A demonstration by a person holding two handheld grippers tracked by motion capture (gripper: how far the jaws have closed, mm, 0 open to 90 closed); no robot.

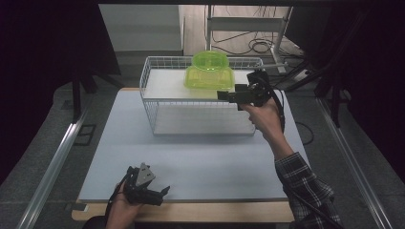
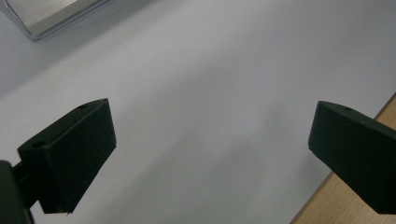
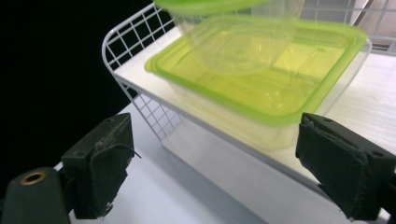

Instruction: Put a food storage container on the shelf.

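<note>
A rectangular clear container with a lime-green lid (image 1: pixel 209 78) (image 3: pixel 261 79) rests on the top shelf of a white wire rack (image 1: pixel 145 78) (image 3: pixel 135 88). A round clear tub with a green lid (image 1: pixel 210 60) (image 3: pixel 238 42) is stacked on it. My right gripper (image 1: pixel 220 95) (image 3: pixel 215 140) is held level at the rack's right end, pointing at the rectangular container. Its jaws are open, just short of the container's near corner, with nothing between the pads. My left gripper (image 1: pixel 165 193) (image 2: pixel 212 149) sits low near the table's front edge, open over bare tabletop.
The rack stands at the back of the pale table top (image 1: pixel 200 162), whose wooden front edge (image 2: pixel 322 205) lies close to the left gripper. Metal rails (image 1: pixel 52 167) run along the floor on both sides. A frame and cables (image 1: pixel 258 45) lie behind the rack.
</note>
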